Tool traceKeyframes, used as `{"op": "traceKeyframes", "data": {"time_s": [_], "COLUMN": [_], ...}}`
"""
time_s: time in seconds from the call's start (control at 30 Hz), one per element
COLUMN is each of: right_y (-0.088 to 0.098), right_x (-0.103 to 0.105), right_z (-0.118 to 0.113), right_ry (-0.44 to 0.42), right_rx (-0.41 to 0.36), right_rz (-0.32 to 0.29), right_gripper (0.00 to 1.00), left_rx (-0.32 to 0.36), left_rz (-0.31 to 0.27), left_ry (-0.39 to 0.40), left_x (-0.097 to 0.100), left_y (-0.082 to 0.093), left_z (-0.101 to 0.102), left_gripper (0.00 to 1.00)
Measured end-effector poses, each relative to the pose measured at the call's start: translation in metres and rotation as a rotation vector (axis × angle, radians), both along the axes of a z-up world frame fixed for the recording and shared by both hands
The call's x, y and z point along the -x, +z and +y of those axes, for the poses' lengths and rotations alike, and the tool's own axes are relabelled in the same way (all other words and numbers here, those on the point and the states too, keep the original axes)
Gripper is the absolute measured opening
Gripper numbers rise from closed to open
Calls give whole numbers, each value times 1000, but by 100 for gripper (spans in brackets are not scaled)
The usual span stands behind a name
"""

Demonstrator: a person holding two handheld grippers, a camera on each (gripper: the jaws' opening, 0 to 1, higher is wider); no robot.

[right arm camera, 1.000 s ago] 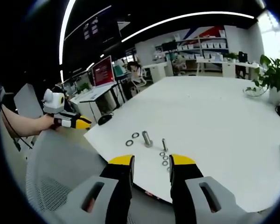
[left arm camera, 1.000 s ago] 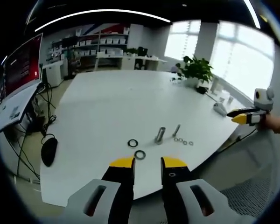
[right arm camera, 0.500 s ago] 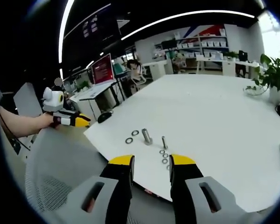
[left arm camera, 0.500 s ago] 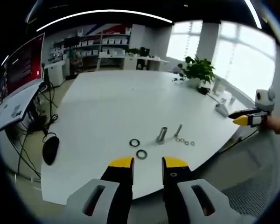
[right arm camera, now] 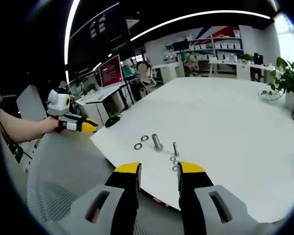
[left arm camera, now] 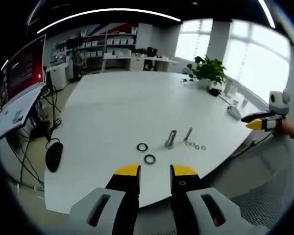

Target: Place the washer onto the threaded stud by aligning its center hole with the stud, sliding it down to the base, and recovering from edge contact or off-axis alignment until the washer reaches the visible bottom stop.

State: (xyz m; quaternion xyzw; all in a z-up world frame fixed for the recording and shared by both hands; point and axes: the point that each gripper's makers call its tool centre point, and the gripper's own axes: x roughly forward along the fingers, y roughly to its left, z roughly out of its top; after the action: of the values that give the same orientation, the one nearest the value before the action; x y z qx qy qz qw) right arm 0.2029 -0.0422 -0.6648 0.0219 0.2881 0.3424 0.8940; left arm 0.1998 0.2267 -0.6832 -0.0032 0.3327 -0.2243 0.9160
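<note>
On the white surface [left arm camera: 112,107], two larger washers [left arm camera: 146,152] lie at nine o'clock of the stud [left arm camera: 170,139], small ones at three (office shelves behind). Both grippers, left gripper [left arm camera: 154,171] and right gripper [right arm camera: 158,169], hover off the edge, fingers [left arm camera: 128,172] parted, empty.

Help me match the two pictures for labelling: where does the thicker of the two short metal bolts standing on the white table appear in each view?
Left gripper view: the thicker metal bolt stands right of centre, just above the left gripper.
Right gripper view: it stands near centre, above the right gripper.
Shared landmark: the two dark ring washers on the white table, left of the bolt in both views.
</note>
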Motion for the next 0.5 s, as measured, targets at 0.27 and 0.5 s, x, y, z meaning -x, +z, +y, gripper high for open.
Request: {"op": "traceKeyframes", "data": {"time_s": [0.27,0.5], "right_y": [2,1], "right_x": [-2,-3], "right_z": [-1,-2], "right_ry": [-8,-19], "right_rx": [-5,-10], "right_rz": [-7,0], "right_gripper": [32,32], "left_rx": [5,-2], "left_rz": [14,31], "left_ry": [1,-16], "left_x": [0,2], "left_y": [-1,-5], "left_z": [0,-1], "left_gripper": [22,21]}}
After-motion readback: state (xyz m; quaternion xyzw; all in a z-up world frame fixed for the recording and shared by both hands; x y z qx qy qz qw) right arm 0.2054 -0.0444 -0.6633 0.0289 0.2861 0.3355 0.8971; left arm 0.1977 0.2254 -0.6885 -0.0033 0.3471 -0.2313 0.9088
